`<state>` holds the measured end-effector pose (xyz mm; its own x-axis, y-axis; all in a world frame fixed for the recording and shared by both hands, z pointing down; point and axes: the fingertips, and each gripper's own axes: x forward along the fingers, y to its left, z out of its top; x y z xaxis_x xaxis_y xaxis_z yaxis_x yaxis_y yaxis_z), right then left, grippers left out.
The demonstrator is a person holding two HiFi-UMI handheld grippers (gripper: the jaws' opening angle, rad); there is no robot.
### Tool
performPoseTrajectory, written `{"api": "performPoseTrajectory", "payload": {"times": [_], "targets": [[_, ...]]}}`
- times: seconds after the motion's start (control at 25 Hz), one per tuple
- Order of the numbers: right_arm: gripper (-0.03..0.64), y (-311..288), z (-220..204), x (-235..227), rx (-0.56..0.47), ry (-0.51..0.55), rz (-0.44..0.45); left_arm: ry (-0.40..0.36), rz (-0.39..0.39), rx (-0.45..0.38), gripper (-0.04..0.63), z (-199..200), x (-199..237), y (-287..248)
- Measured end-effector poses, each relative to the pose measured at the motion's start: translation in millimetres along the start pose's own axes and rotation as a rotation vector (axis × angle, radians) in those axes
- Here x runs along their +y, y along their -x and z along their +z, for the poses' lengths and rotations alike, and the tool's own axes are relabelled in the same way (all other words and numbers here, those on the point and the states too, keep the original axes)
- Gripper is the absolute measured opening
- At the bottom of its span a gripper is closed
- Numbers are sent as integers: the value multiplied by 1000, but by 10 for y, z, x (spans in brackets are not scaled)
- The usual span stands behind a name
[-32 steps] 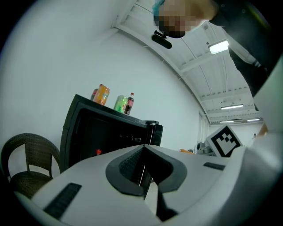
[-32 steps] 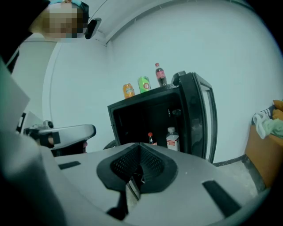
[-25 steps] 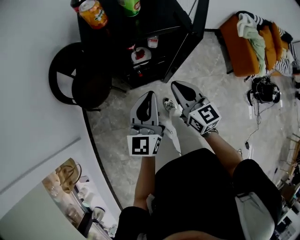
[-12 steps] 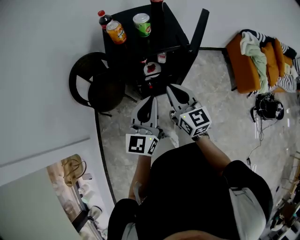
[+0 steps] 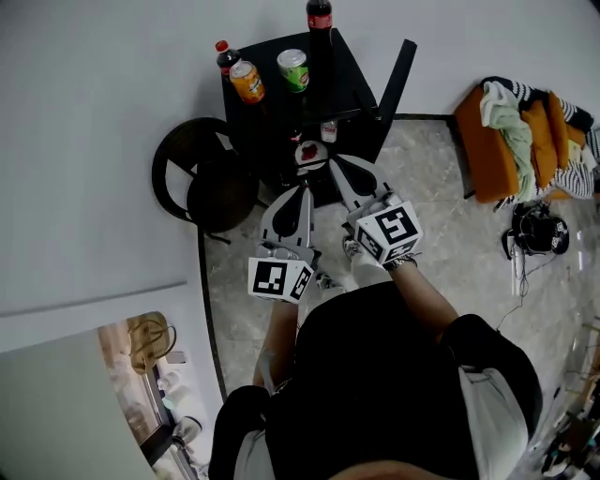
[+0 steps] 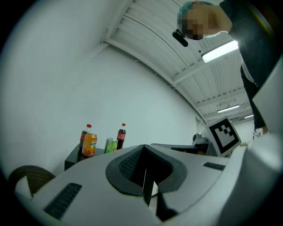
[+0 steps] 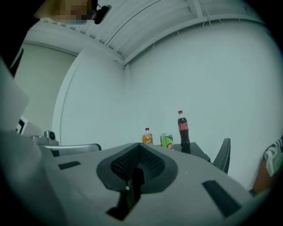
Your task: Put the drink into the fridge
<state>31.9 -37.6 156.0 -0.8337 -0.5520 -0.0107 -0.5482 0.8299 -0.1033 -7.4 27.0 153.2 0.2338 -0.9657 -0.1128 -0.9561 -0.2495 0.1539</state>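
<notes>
Both claws are empty right now. The left claw (image 6: 143, 149) is pressed fully together with nothing between its pads, and the right claw (image 7: 136, 146) is the same, squeezed closed on nothing. They're side by side, close but not touching, both pointing roughly level at the black tabletop (image 5: 349, 82).

The drinks are all on that tabletop, ahead of the tips and well clear of both claws. The orange can (image 5: 247, 82) is farthest toward the left claw's side, with a small cola bottle (image 5: 224, 56) just behind it. The green can (image 5: 293, 69) is next to the orange one, and the taller cola bottle (image 5: 319, 17) is farthest back, past the right claw's tip. A round black chair (image 5: 202, 183) sits off the left claw's outer side.
</notes>
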Motion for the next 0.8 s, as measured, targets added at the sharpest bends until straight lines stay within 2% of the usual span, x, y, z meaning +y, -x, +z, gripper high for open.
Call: {"api": "performPoseTrajectory", "payload": {"times": [0.36, 0.52, 0.8], "targets": [[12, -139, 79, -164, -18, 21, -2, -49, 3, -4, 9, 84, 50, -159], [12, -245, 68, -302, -12, 14, -6, -13, -26, -29, 9, 113, 72, -279], [12, -434, 31, -445, -9, -15, 2, -30, 38, -17, 9, 103, 263, -388]]}}
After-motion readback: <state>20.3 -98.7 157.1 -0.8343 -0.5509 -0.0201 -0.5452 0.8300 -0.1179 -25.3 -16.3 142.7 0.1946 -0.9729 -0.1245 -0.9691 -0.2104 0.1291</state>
